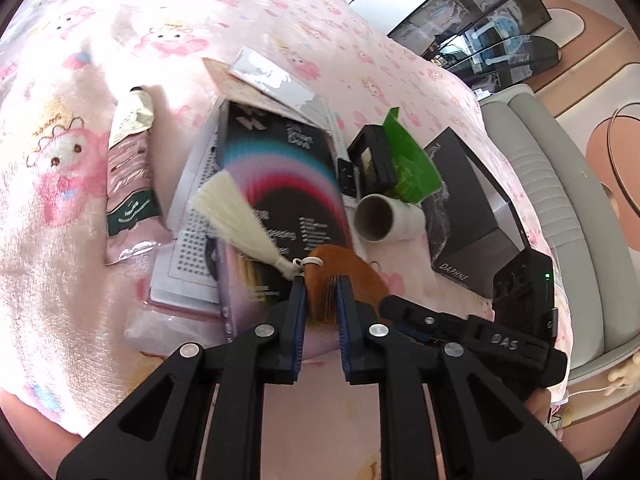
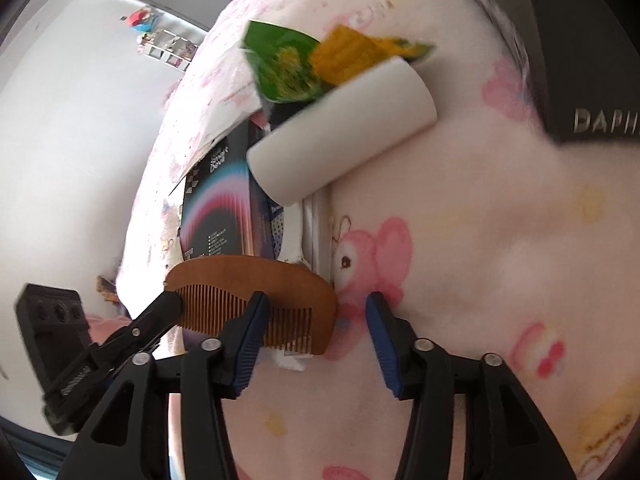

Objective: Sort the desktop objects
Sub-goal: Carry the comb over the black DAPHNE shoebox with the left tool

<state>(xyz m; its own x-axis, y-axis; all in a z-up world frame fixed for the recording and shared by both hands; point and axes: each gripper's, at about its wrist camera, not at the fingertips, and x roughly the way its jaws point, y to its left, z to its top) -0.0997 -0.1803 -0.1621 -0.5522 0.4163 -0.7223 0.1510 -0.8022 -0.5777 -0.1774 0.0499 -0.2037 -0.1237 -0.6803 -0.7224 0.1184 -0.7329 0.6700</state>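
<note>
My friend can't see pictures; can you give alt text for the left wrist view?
Black left gripper clamps a brown wooden comb with a cream tassel above a pink cartoon blanket holding a black rainbow-printed box and white paper roll.

Both wrist cams sit close over the pink blanket (image 1: 60,200), left looking down, right skimming low, sharing the wooden comb (image 2: 256,280) and white roll (image 1: 384,216).

Pink cartoon blanket (image 1: 280,20) underneath; grey ribbed sofa (image 1: 560,184) alongside.
</note>
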